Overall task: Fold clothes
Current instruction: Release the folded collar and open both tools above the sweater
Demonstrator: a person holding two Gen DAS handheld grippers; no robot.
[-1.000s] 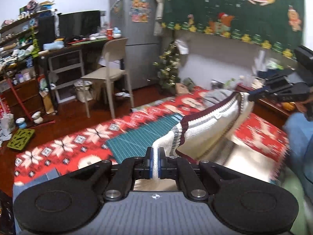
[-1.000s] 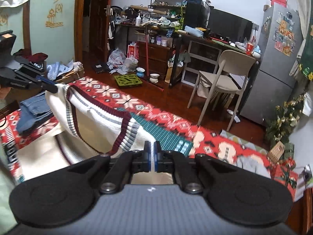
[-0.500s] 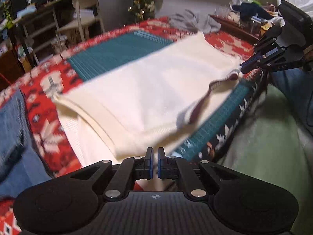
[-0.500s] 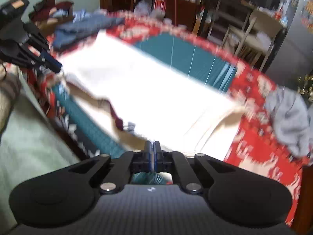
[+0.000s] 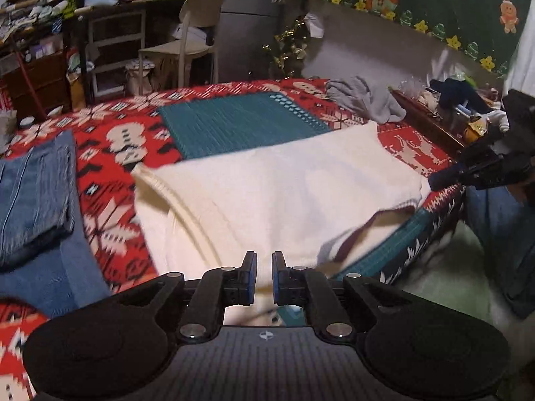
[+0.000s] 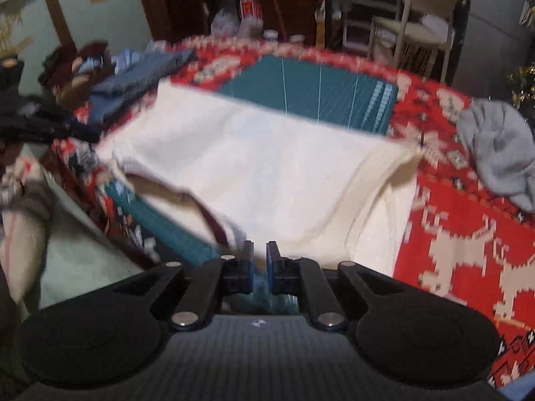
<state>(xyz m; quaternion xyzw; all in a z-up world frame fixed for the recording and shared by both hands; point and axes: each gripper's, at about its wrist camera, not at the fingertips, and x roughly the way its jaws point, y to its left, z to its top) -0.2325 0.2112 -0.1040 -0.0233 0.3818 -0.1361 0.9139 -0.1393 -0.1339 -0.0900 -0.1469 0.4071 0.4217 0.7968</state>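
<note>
**Sweater laid flat, first fold down, tongs letting go**

The left tongs (image 5: 264,275) stand slightly parted, and the right tongs (image 6: 258,267) have just been opening to a narrow gap; no cloth is pinched between either pair. Just beyond both tips lies the cream sweater (image 5: 277,193), folded over on the red patterned blanket (image 5: 110,153), its dark-trimmed edge hanging at the near side. Judging by this, one fold is done; further folds remain. Folded jeans (image 5: 33,193) rest to the left, a grey garment (image 5: 364,100) farther off.
</note>
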